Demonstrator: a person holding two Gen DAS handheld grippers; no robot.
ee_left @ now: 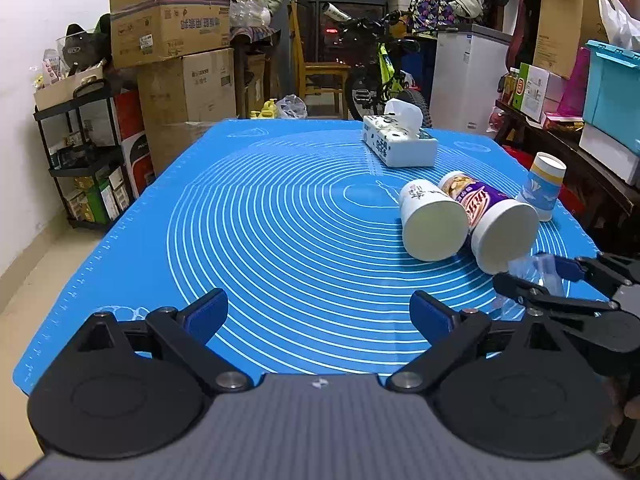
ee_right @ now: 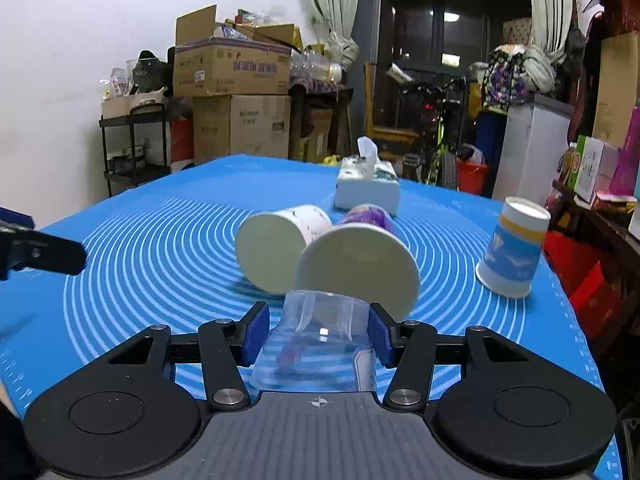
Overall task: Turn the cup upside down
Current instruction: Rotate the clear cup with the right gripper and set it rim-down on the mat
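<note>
Your right gripper (ee_right: 316,332) pinched the clear plastic cup (ee_right: 316,344) near the mat's (ee_right: 160,240) right edge, left gripper (ee_left: 318,316) spread empty; should've rotated slowly, avoiding the purple cup (ee_right: 360,256).

You have even, bright indoor light from above; the blue mat (ee_left: 280,220) shows only soft shadows under the cups. Fisheye bending curves walls and darkens corners. Through the dark window (ee_right: 436,36), ceiling lamps reflect as small glare spots.
</note>
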